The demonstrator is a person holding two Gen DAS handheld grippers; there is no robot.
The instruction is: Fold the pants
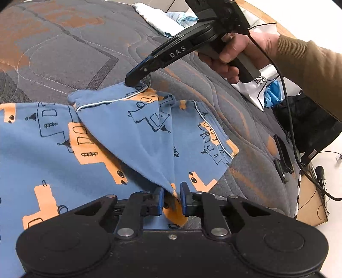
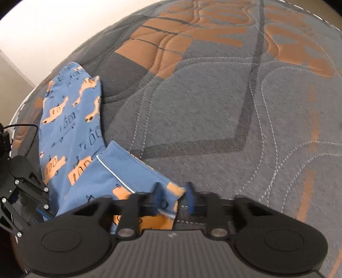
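Note:
Blue pants (image 1: 53, 149) printed with orange vehicles and edged with white piping lie on a quilted mattress. One end is folded over into a lifted flap (image 1: 136, 132). My left gripper (image 1: 172, 198) is shut on the near edge of that flap, with bunched cloth between its blue pads. My right gripper (image 1: 133, 80), held by a hand (image 1: 239, 53) in a brown sleeve, pinches the far piped corner. In the right wrist view the right gripper (image 2: 173, 195) has that corner of the pants (image 2: 70, 119) between its fingers, slightly blurred.
The grey and orange mattress (image 1: 64, 53) spreads bare beyond the pants (image 2: 213, 107). White and pale blue cloth (image 1: 154, 15) lies at its far edge. A white plastic bag (image 1: 256, 89), a black object (image 1: 310, 128), a cardboard box (image 1: 310, 203) and cables sit off the right side.

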